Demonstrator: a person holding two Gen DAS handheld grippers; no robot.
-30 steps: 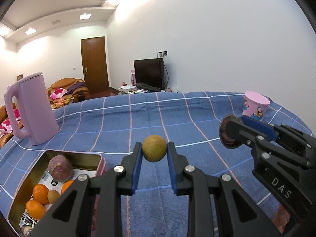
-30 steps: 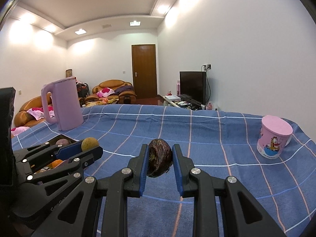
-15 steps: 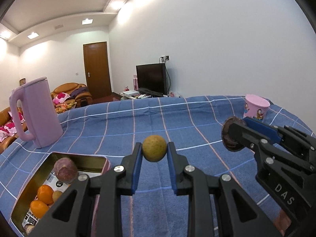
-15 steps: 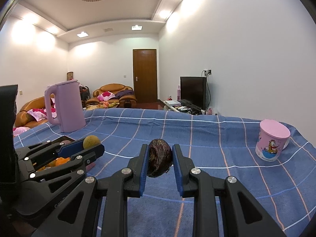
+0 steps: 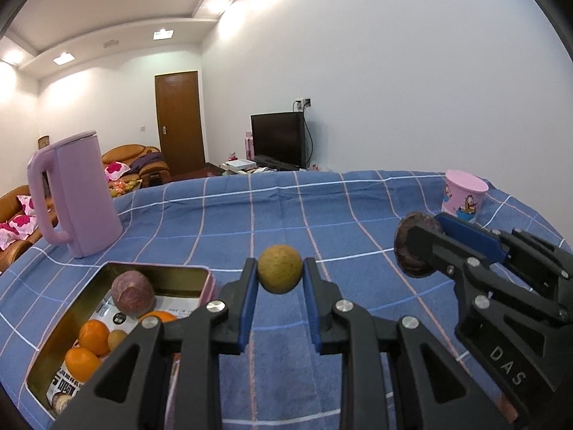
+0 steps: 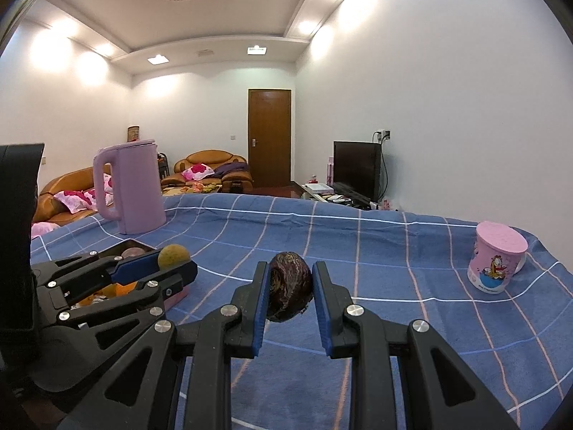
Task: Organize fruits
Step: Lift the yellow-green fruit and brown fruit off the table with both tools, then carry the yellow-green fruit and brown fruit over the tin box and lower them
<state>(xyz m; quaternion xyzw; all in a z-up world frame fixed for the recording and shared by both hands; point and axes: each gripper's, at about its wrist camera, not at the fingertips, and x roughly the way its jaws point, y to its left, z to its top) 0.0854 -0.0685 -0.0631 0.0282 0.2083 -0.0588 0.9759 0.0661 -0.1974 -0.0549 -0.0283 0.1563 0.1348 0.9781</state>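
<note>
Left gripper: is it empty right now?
No, the left gripper is shut on a small round yellow-brown fruit, held above the blue checked cloth.

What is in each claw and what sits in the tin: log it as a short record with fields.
left claw: shut on a small round yellow-brown fruit, held above the cloth
right claw: shut on a dark wrinkled fruit
tin: open, at the left; holds a purple fruit, oranges and a small brownish fruit
surface: blue checked cloth
other items: pink kettle behind the tin; pink cup far right
</note>
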